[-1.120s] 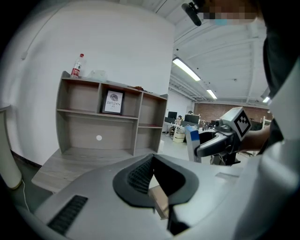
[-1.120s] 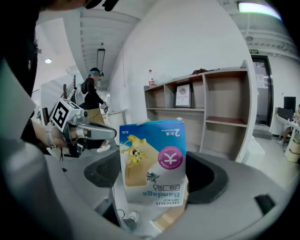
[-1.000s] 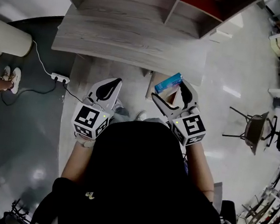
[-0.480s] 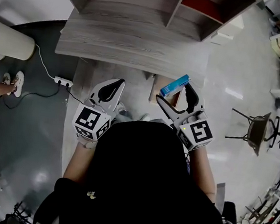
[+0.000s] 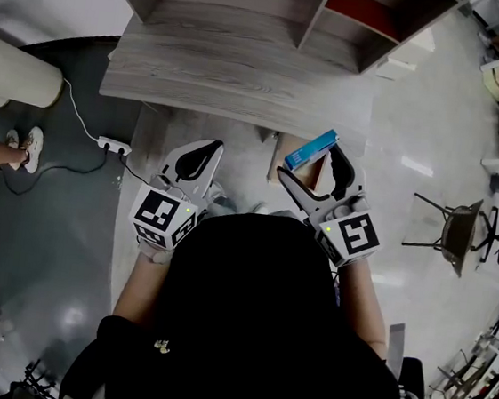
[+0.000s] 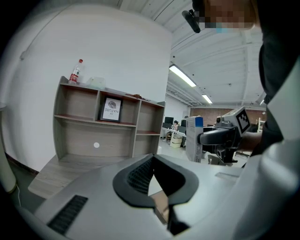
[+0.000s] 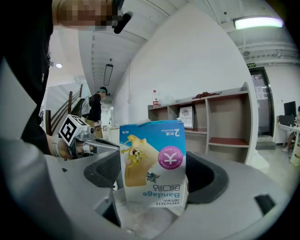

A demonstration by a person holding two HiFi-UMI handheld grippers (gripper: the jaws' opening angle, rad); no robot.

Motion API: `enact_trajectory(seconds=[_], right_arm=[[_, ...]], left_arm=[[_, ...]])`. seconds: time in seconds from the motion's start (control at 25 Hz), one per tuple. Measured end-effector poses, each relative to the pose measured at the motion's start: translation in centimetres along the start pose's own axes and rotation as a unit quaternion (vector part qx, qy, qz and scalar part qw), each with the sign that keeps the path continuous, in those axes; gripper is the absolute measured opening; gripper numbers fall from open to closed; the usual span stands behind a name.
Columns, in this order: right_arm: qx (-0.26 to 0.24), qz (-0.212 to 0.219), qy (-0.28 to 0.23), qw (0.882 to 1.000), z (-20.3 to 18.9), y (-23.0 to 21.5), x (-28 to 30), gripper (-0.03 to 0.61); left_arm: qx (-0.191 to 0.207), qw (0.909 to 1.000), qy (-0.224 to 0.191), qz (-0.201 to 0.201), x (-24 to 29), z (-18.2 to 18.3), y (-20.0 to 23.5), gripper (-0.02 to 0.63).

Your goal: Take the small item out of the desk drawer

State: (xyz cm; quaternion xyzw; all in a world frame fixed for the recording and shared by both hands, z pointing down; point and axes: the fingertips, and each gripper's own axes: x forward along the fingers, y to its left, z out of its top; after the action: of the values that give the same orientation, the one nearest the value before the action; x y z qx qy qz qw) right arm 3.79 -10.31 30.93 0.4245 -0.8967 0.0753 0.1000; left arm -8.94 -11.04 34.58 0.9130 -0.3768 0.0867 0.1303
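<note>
Pinching a bandage box [image 5: 312,149] in the right gripper [image 5: 314,167] off the tabletop's [image 5: 237,76] front edge; loosening risks dropping it. Left gripper [image 5: 196,154] closed, empty.

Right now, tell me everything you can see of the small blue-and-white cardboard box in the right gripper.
The small blue-and-white cardboard box is flat and rectangular. It is blue across its far end and white nearer the jaws, with a cream cartoon figure, a round pink badge and the word Bandage, which reads upside down in the right gripper view. It stands on end between the jaws of the right gripper, clamped at its lower end and held in the air in front of the grey wooden desk. Nothing else touches it.
</note>
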Motion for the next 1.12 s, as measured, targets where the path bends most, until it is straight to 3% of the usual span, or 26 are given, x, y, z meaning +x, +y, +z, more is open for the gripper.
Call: enact_trajectory(seconds=[1.12], right_arm=[[0.003,-0.01,0.013,1.0,-1.2,-0.4,0.4,0.426]], left_arm=[[-0.004,0.9999,0.009,0.006,-0.5,-0.5,0.4,0.009]])
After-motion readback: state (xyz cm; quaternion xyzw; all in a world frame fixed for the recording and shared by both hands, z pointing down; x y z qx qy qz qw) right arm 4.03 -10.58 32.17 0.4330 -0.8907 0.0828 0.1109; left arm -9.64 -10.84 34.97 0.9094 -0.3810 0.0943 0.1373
